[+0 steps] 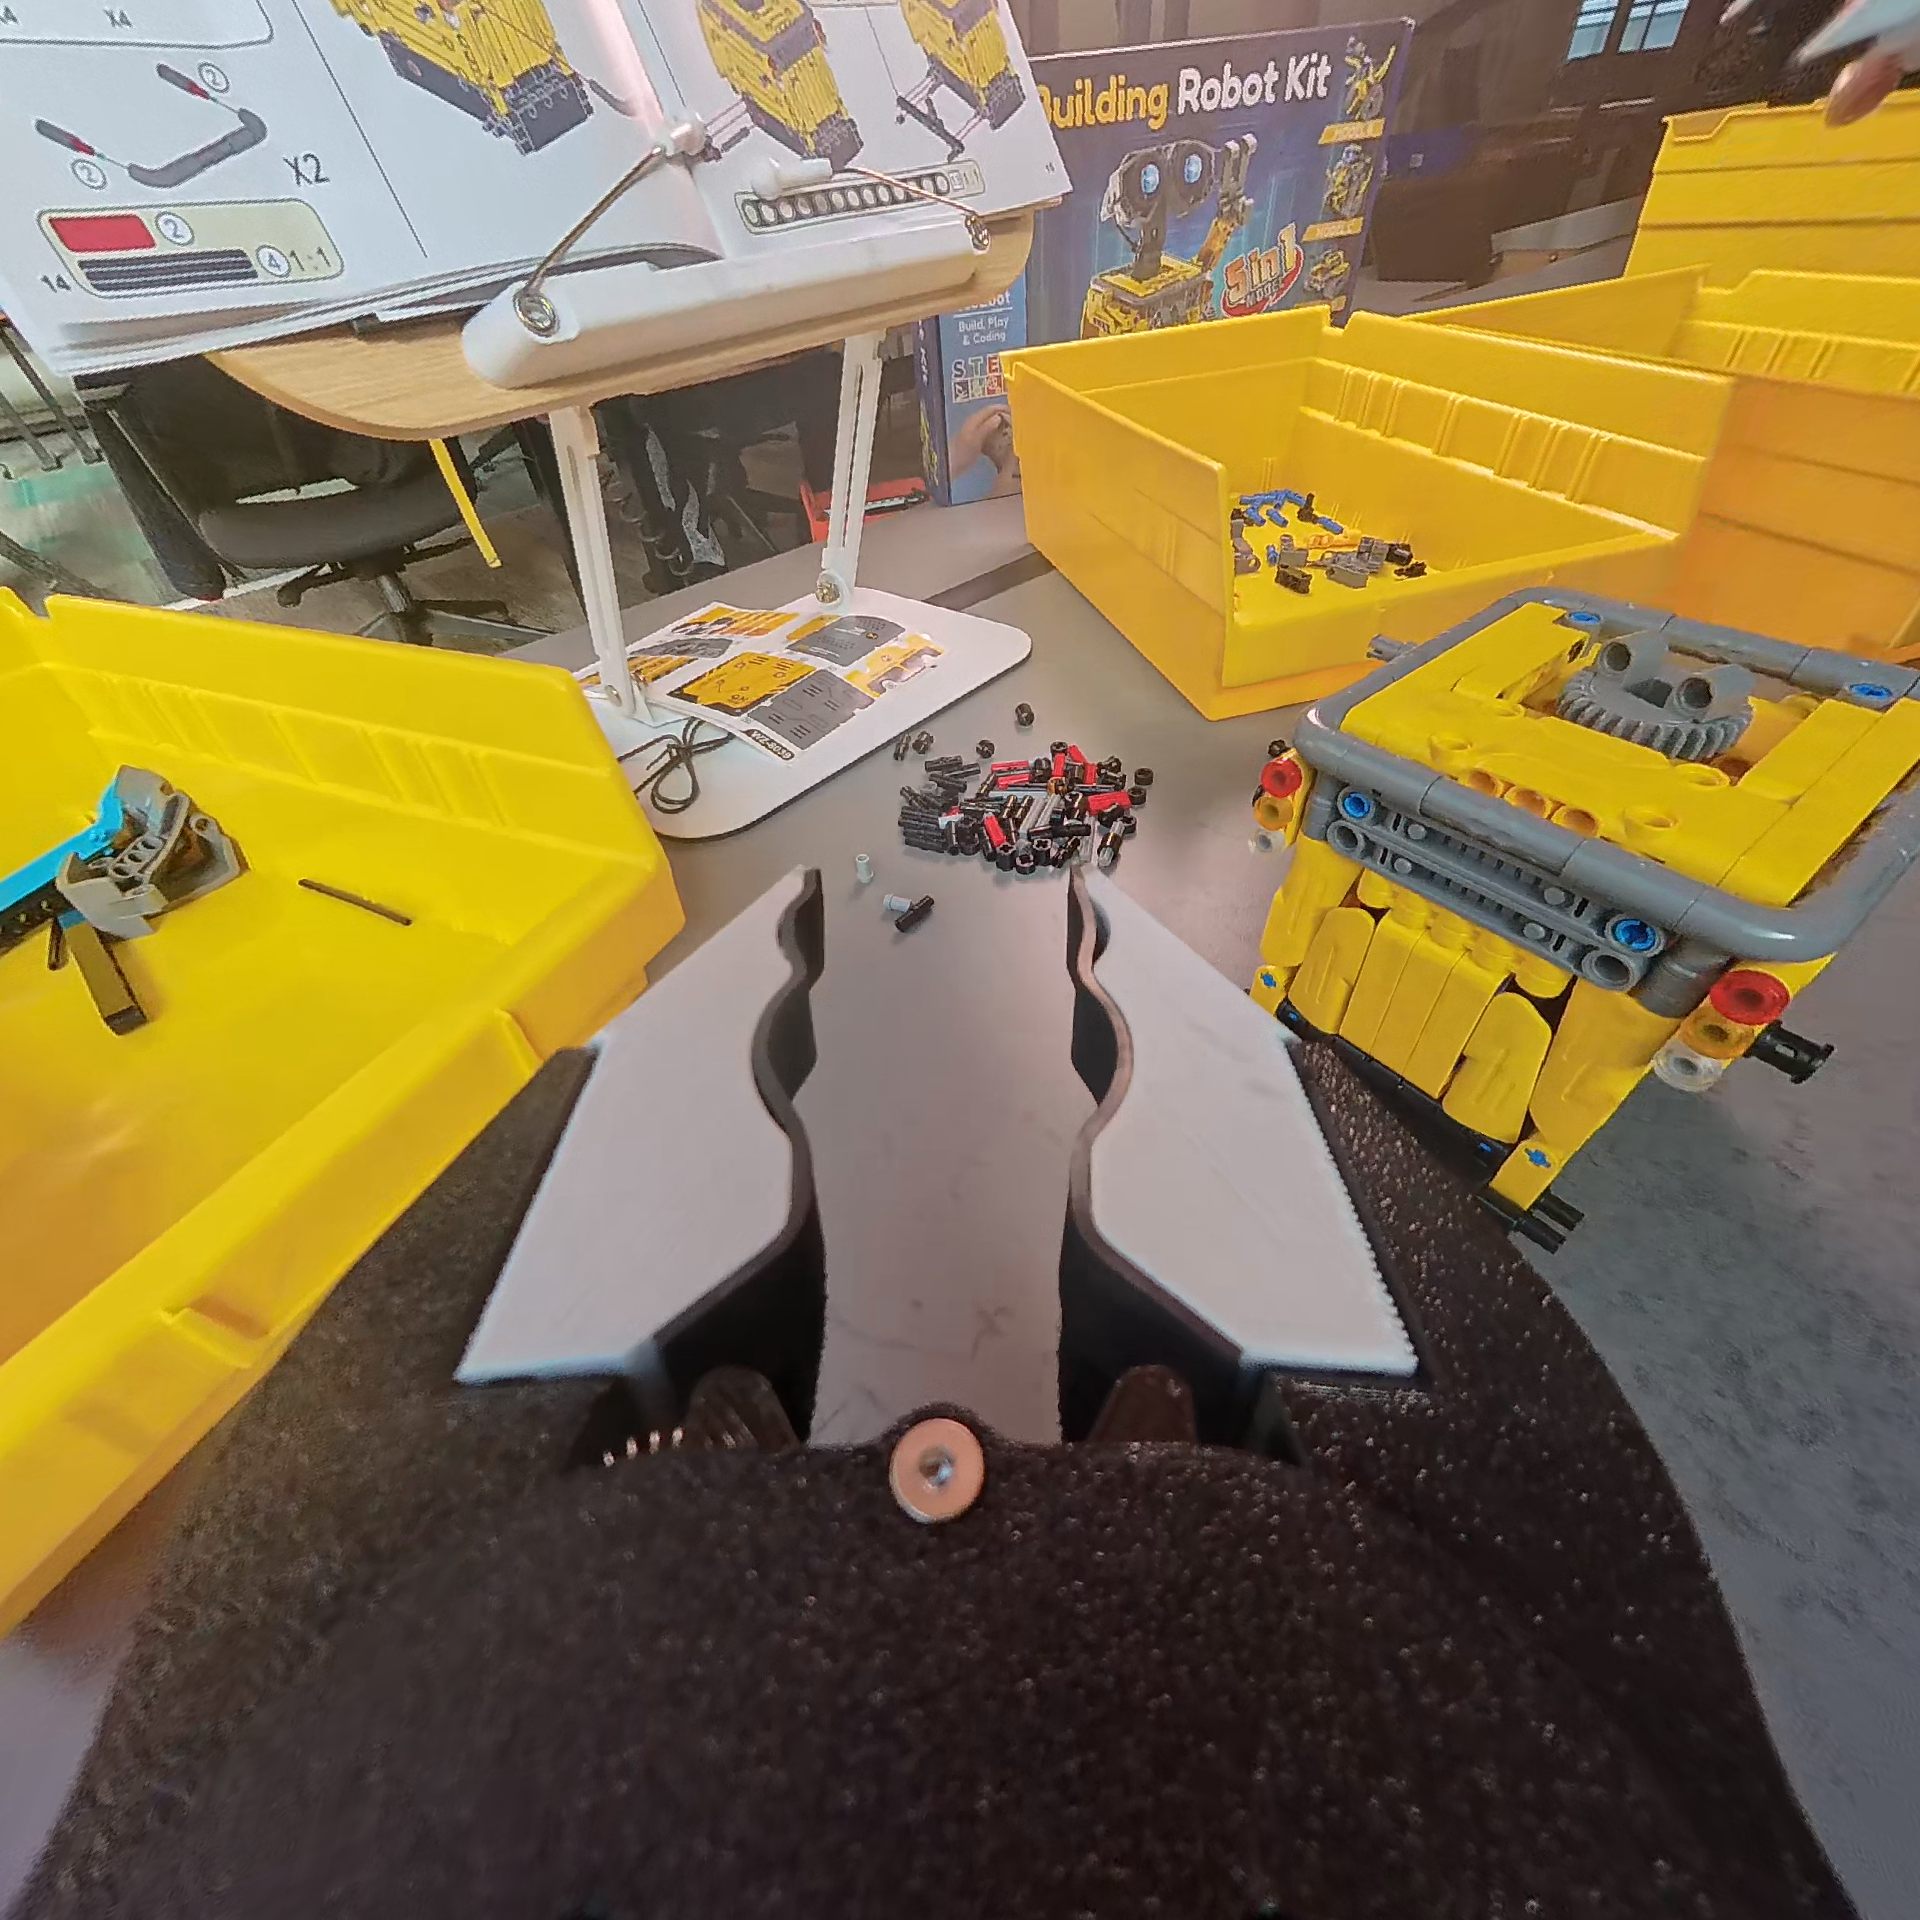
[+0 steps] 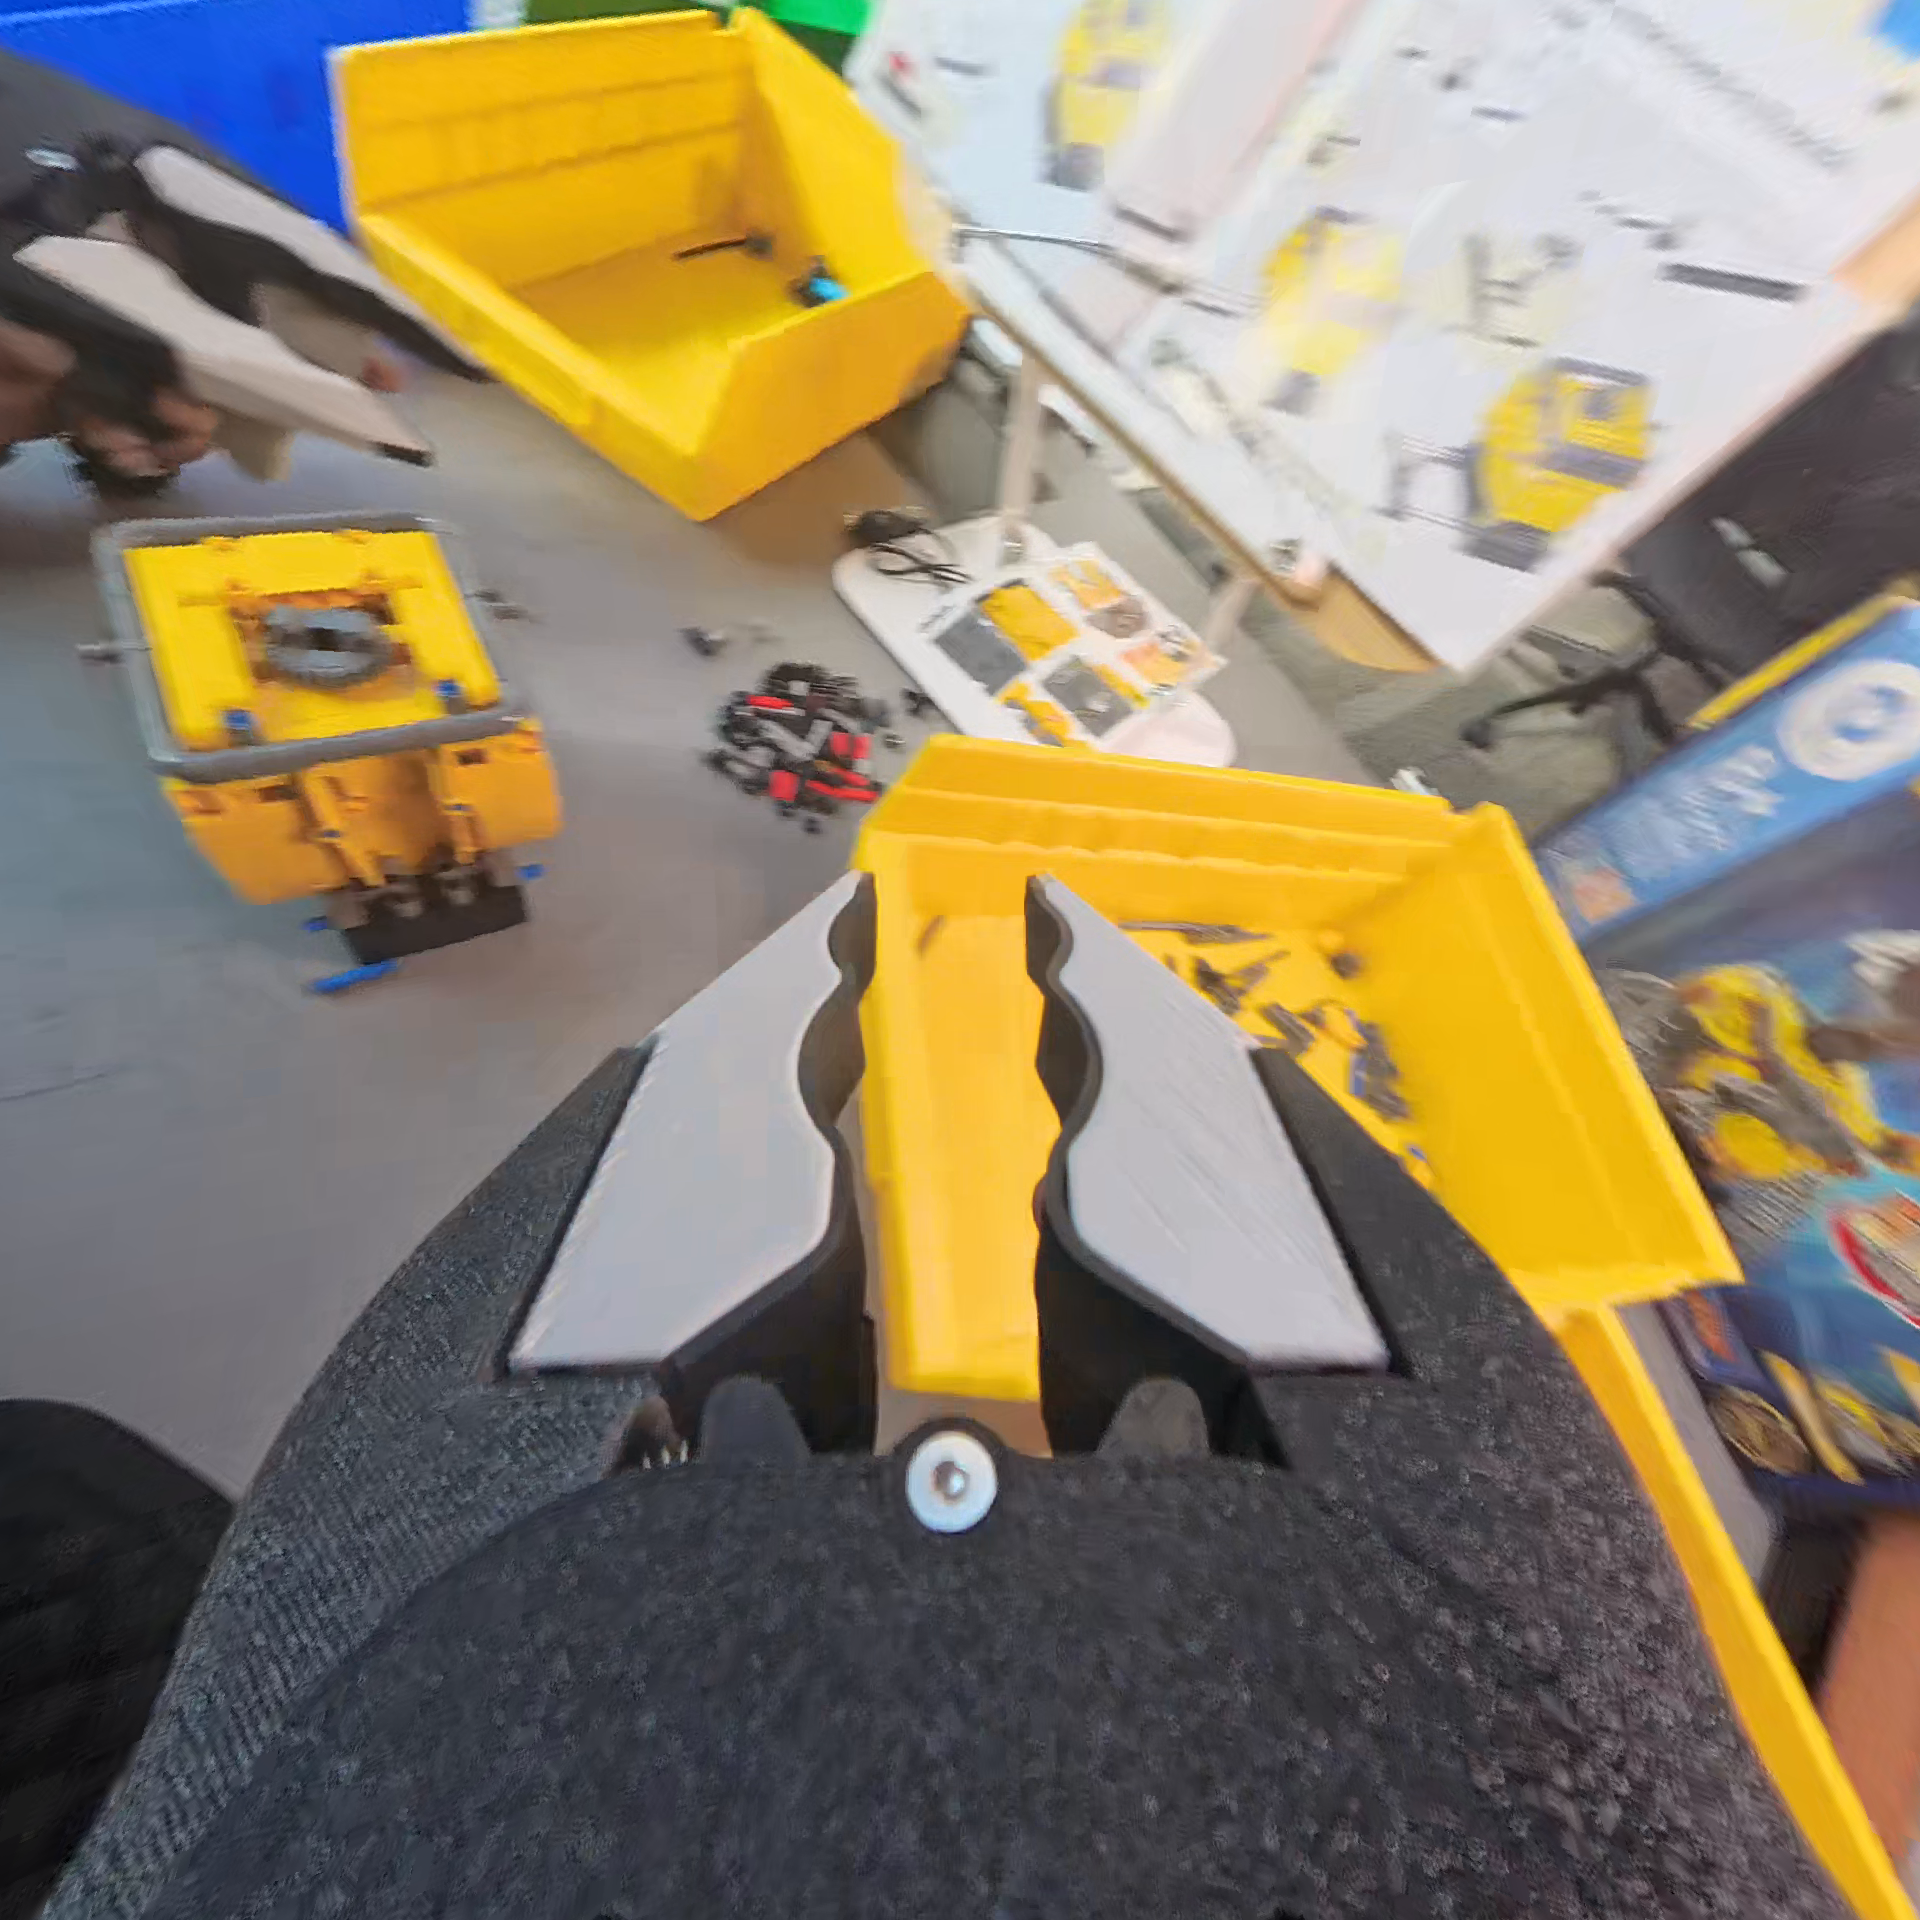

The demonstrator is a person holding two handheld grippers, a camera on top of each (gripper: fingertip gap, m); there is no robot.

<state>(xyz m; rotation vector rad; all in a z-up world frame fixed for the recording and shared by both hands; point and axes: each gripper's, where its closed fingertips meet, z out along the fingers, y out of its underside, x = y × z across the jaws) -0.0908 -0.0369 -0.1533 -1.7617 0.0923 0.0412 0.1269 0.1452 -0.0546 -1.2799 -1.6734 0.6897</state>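
Note:
My left gripper (image 1: 943, 883) is open and empty, low over the grey table. Just beyond its tips lie two small loose pins (image 1: 906, 908) and a pile of black and red pins (image 1: 1023, 805). A yellow brick-built robot body (image 1: 1558, 873) with a grey frame and a gear on top stands to its right. My right gripper (image 2: 948, 885) is open and empty, above the near wall of a yellow bin (image 2: 1455, 1039) that holds several small dark parts. The robot body (image 2: 322, 717), the pin pile (image 2: 805, 743) and the left gripper (image 2: 218, 332) show blurred in the right wrist view.
A yellow bin (image 1: 312, 1039) on the left holds a grey and blue sub-assembly (image 1: 125, 862). Another yellow bin (image 1: 1351, 540) stands at the back right. A white book stand (image 1: 665, 312) holds open instruction pages over a sticker sheet (image 1: 769, 665). A kit box (image 1: 1205, 177) stands behind. Tip to tip, the grippers are about 30 cm apart.

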